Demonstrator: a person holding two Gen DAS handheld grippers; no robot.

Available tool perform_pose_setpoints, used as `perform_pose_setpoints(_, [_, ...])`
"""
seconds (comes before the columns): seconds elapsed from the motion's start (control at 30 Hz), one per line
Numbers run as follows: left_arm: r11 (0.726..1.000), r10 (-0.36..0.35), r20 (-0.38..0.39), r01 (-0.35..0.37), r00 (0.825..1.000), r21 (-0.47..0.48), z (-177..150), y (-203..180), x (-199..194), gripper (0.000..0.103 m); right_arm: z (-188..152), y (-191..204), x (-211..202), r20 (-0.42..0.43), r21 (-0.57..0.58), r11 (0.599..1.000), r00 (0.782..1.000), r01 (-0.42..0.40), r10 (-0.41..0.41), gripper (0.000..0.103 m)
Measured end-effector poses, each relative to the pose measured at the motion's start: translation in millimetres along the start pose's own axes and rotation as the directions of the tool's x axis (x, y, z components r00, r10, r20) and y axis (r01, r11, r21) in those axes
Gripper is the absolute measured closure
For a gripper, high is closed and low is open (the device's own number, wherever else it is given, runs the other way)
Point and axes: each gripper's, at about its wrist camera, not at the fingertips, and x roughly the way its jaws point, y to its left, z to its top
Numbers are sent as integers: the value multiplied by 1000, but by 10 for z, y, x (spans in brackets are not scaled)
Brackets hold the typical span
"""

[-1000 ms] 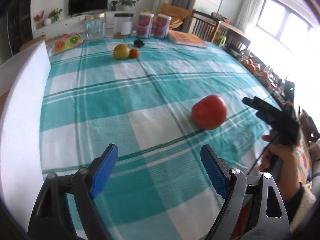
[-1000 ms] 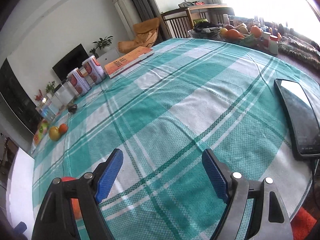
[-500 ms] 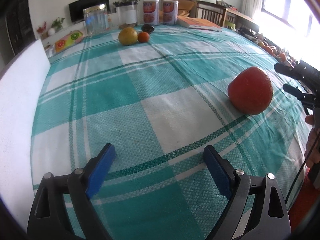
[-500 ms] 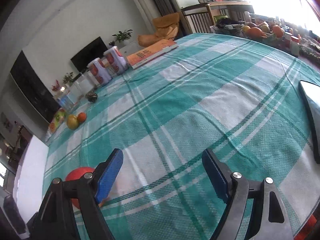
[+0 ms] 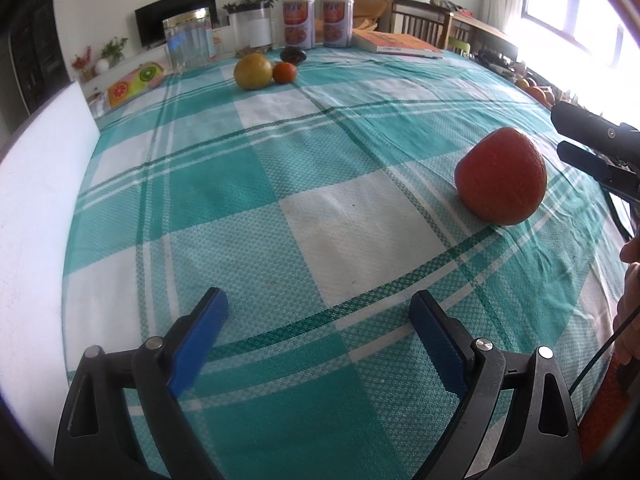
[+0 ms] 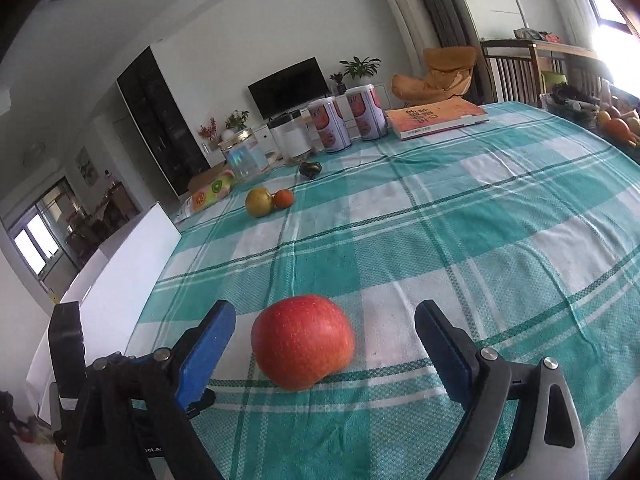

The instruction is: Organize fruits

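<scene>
Now a red apple (image 6: pixel 303 342) is seen on the near part of the green-and-white checked tablecloth (image 6: pixel 460 240), lying tilted, its rounded top leaning toward the far left; no stem can be made out, so its axis is only roughly judged. In the right wrist view it sits between the blue pads of the right gripper (image 6: pixel 325 334), nearer the left pad, with clear gaps on both sides. The jaws stand released and have just been opening; nothing is pressed. In the left wrist view the same apple (image 5: pixel 501 176) lies at the right, and the left gripper (image 5: pixel 318 314) is spread wide over bare cloth, its jaws also having just opened, empty.

Compared with a second ago, the apple has come from behind the right gripper's left finger into the gap, and it appears larger and further right in the left view.

At the far left a yellow fruit (image 6: pixel 259 201) touches a small orange one (image 6: pixel 283 198); a dark fruit (image 6: pixel 310 168) lies beyond. The right gripper is cut off by the right edge in the left view.
</scene>
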Motion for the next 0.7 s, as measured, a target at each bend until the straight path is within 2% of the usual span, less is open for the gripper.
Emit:
perform_pose_setpoints(0.17, [1000,0,0,0,1000,0,0,1,-1,9,22,-131,-71,29,58,998,999,30,-32,12])
perform_pose_setpoints(0.33, [999,-31,-23,30,999,-41,75,55,3,9,44,-406,-140,50,190,981,998,29,-39,12])
perform_pose_setpoints(0.4, [992,-60,-19,58,998,-110,220,141,-15,9,46,-531,-147,53,251,968,998,13,-27,12])
perform_pose_setpoints(0.53, [962,-80,72,95,994,-256,695,364,-98,9,52,-709,-120,49,333,943,999,-8,-9,12])
perform_pose_setpoints(0.63, [949,-66,117,98,991,-299,1089,442,-60,9,54,-761,-100,42,355,935,999,-17,2,12])
perform_pose_setpoints(0.7, [955,-64,109,92,992,-281,1374,435,68,9,55,-763,-86,38,355,935,999,-22,9,12])
